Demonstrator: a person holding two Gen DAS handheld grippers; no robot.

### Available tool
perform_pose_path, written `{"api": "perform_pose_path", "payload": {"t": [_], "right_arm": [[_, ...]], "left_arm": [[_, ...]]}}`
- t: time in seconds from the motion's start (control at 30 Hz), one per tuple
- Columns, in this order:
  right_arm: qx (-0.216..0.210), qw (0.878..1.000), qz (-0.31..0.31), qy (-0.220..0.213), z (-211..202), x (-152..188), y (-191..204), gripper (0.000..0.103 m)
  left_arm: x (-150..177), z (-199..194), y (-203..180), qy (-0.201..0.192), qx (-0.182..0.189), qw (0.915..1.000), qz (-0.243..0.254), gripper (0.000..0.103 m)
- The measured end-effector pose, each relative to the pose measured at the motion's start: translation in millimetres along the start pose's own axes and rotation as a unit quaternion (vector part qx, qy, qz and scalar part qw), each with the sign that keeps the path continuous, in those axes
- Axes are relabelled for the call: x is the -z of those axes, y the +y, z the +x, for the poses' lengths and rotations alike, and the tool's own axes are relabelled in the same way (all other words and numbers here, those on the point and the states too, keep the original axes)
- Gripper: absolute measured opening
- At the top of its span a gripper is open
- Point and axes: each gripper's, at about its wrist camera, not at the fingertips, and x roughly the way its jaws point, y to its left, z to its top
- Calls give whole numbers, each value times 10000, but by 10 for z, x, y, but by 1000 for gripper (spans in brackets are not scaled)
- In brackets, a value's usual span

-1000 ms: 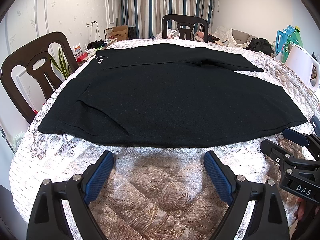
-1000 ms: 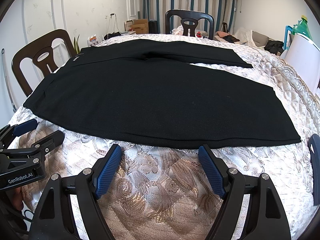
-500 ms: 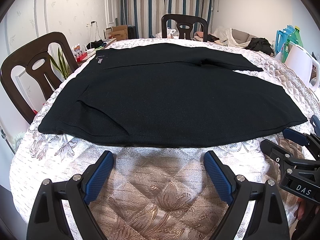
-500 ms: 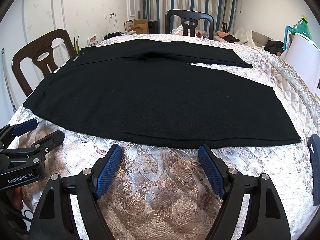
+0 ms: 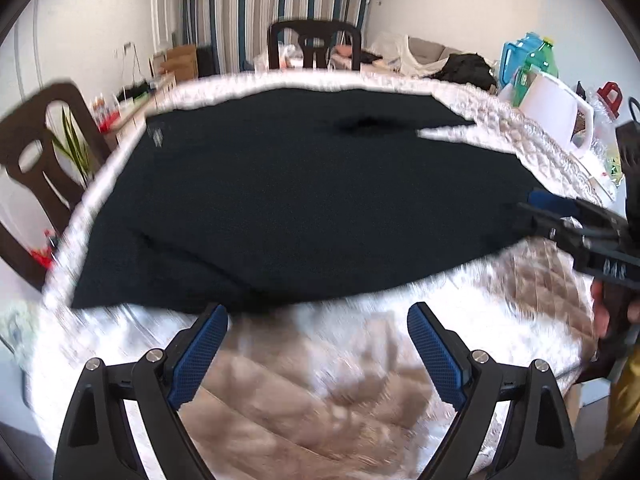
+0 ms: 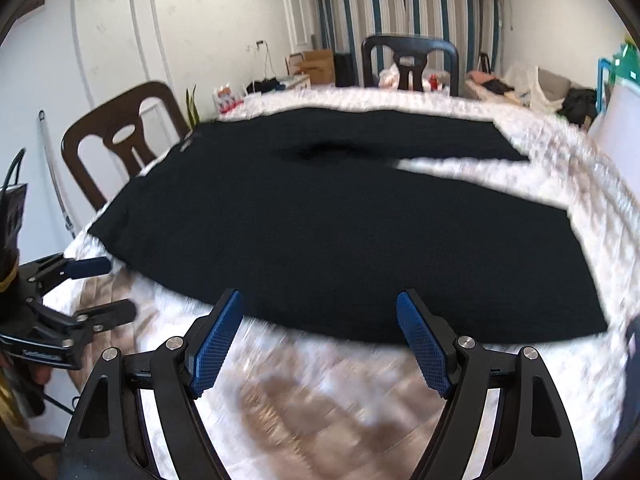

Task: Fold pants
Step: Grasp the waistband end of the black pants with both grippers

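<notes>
Pants (image 5: pixel 304 200) of black fabric lie spread flat across the quilted tablecloth (image 5: pixel 320 392), covering most of the table top, with the near hem running just beyond both sets of fingertips. The left gripper (image 5: pixel 318 320) has its blue-padded fingers (image 5: pixel 198 350) spread wide with nothing between them; the left pad's tip sits right at the dark hem, though blur hides whether it touches, while the right pad is over bare cloth. The right gripper (image 6: pixel 320 308) is likewise spread wide and holds nothing, and both its blue pads (image 6: pixel 424 344) overlap the pants' near edge in the picture; whether they touch the fabric cannot be told. From the left wrist view the right gripper shows at the right edge, beside the leg end of the pants, with part of the person's hand (image 5: pixel 614 312) behind it. From the right wrist view the left gripper (image 6: pixel 98 288) shows at the left edge, beside the waist end. Farther across the table the two legs part in a narrow wedge of pale cloth (image 6: pixel 460 166). A dark wooden chair (image 6: pixel 124 140) stands at the left side of the table, another chair (image 6: pixel 410 60) at the far side, and striped curtains (image 6: pixel 400 20) hang behind. A white jug (image 5: pixel 554 114) and coloured bottles (image 5: pixel 528 60) stand at the right. Both pictures are smeared by motion.
</notes>
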Motion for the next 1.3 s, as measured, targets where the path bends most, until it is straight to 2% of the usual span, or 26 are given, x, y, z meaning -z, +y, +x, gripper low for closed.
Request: {"api": "perform_pose_path", "payload": {"t": [0.07,0.13,0.27,0.33,0.43,0.6,0.63,0.7,0.8,0.9,0.97,1.03,1.17,1.3], "right_arm": [[-69,9999,62,-126,-32,-134,-67,79],[-155,9994,25,-294,-57,-323,-132,79],[146,9974,-261,-648,-58,-672,-204,79],[148,9964,-391,-735,-32,-820,-240,79],[264,9936,-728,-819,111,-1058,-253,79],[279,9887,-1065,-1018,411,-1350,-294,79],[253,9881,-1141,-999,504,-1417,-300,79],[204,9885,-1172,-939,651,-1521,-321,79],[80,9920,-909,-878,918,-1702,-430,79],[-75,9950,-628,-768,1133,-1843,-540,79],[-129,9965,-569,-604,1323,-1941,-590,79],[-79,9973,-623,-388,1521,-2018,-622,79],[16,9971,-765,-53,1887,-2097,-682,79],[116,9942,-1022,318,2244,-2144,-788,79]], "left_arm": [[-150,-59,63,-190,-86,9997,95,93],[-331,-76,173,-252,-83,9996,-12,93],[-696,-33,389,-492,-61,9987,-139,93],[-835,25,464,-569,-163,9981,-168,93],[-1071,129,557,-703,-120,9974,-49,93],[-1436,446,708,-507,-80,9986,-137,90],[-1491,503,719,-514,13,9986,-96,90],[-1567,596,733,-542,-54,9985,27,90],[-1732,731,784,-582,-142,9981,121,90],[-1885,889,879,-532,22,9985,82,90],[-1955,1015,918,-512,-166,9984,184,90],[-2022,1163,967,-397,-252,9986,250,90],[-2141,1488,1073,-102,-116,9995,285,90],[-2246,1779,1107,118,-281,9986,442,90]]}}
